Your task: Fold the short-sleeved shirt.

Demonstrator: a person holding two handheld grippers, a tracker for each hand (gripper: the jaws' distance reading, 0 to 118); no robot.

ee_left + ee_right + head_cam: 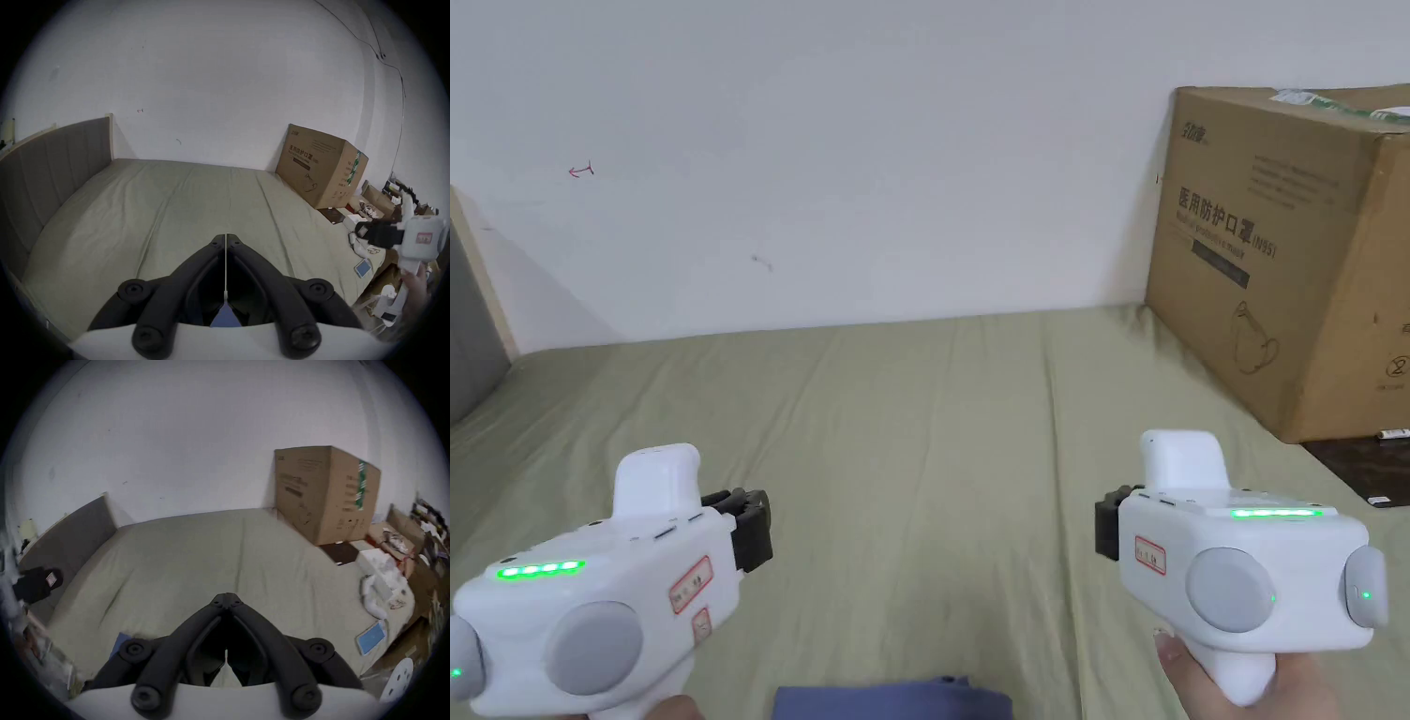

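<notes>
- A pale olive-green bed sheet [937,441] with long lengthwise creases covers the bed and meets a plain white wall [825,141].
- A grey padded headboard [48,165] lines the bed's left side.
- A large brown cardboard box [1284,253] stands at the far right corner, against the wall.
- The blue short-sleeved shirt [895,701] lies at the near edge of the sheet, between the two tools.
- The left gripper [226,237] and the right gripper [226,596] are held above the sheet, jaws closed together, holding nothing.
- Cluttered boxes and papers [399,554] lie beyond the bed's right edge.
</notes>
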